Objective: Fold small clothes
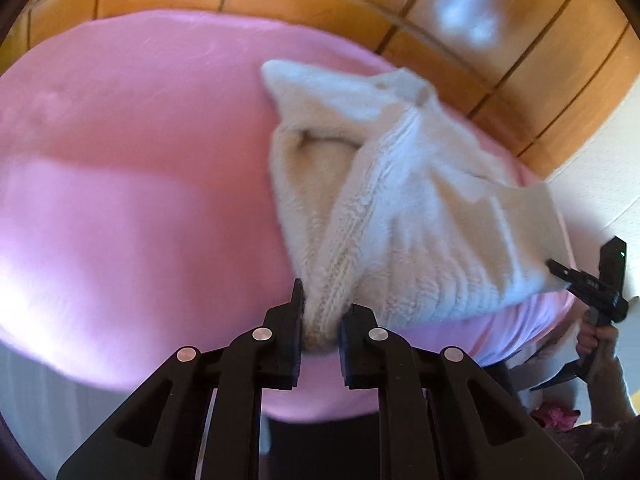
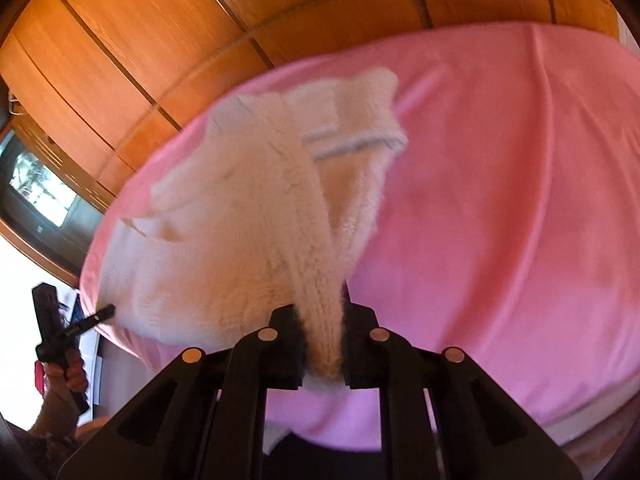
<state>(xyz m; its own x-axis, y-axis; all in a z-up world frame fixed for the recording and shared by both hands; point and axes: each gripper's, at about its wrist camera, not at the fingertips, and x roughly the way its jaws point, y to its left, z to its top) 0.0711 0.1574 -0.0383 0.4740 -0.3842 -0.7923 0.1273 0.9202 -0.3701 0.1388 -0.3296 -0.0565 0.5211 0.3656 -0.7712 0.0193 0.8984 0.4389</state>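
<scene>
- Gripping the cream knit garment [image 1: 400, 200] with both tools; we have the left gripper [image 1: 320, 320] closed on a bunched ribbed edge, its fingers [image 1: 294, 320] pressing the knit from both sides.
- Our right gripper [image 2: 324, 344] likewise clamps a ribbed band; from the left wrist view it sits at about 4 o'clock, at the garment's far corner.
- The garment lies on the pink bed cover [image 1: 120, 160], partly lifted at our end, one sleeve splayed toward 11 o'clock.
- Two spread grips likely keep the hem taut so we can flatten or fold it.
- Wooden cupboard doors [image 2: 140, 40] stand behind, at 12 o'clock.
</scene>
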